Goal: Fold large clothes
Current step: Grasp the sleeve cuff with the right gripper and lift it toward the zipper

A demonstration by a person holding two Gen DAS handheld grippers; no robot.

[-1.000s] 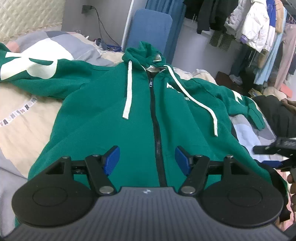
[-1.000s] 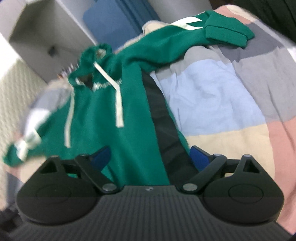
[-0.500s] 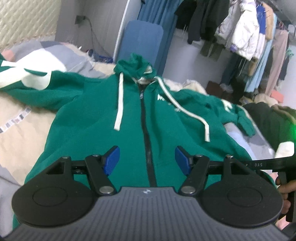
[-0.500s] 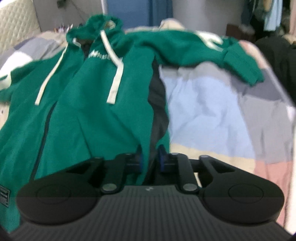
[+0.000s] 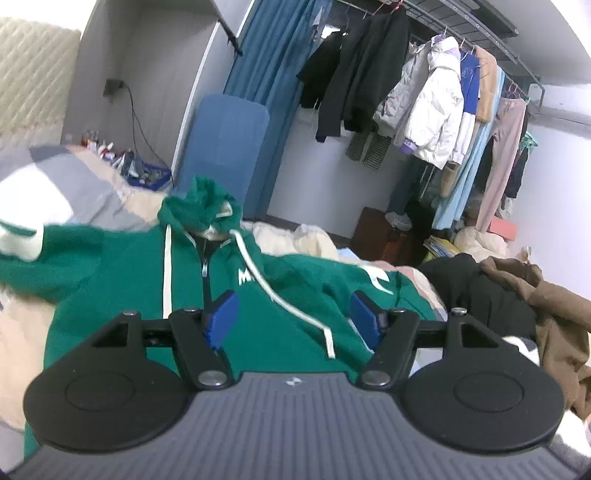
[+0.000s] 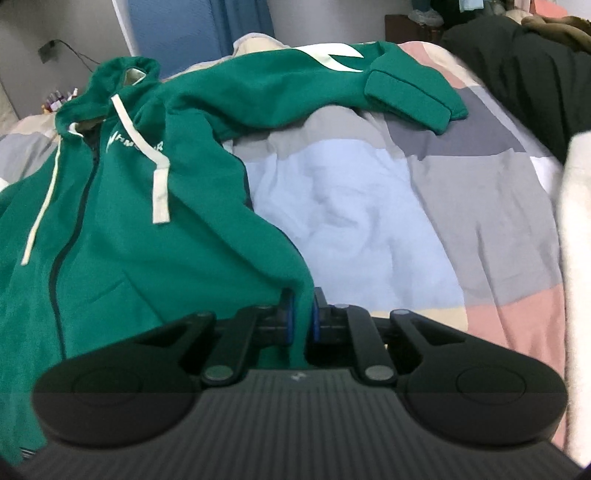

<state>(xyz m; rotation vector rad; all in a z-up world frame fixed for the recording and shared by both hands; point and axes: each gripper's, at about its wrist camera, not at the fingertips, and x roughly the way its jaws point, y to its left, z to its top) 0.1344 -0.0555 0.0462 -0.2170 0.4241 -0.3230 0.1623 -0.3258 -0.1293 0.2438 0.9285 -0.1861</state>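
1. A green hoodie (image 6: 122,221) lies front-up on a bed with a patchwork quilt (image 6: 369,221); its hood (image 5: 199,206) points toward the far edge of the bed, and the dark zip is closed up the middle.
2. One sleeve runs off toward the left edge of the bed, with a white print near its end (image 5: 18,240).
3. Two white drawstrings (image 6: 159,184) trail down the chest, one on each side of the zip.
4. The left gripper (image 5: 293,317) hangs above the chest, its blue pads wide apart with nothing between them.
5. The right gripper (image 6: 301,319) is at the hoodie's right side edge, its jaws pinched narrow on a fold of the green cloth, which rises into the pads.
6. The other sleeve stretches across the quilt toward the right edge of the bed, and its cuff (image 6: 410,99) rests on a grey patch.
7. Dark and brown clothes (image 5: 517,295) are heaped at the bed's right edge, and more coats hang on a rail (image 5: 443,29) beyond.
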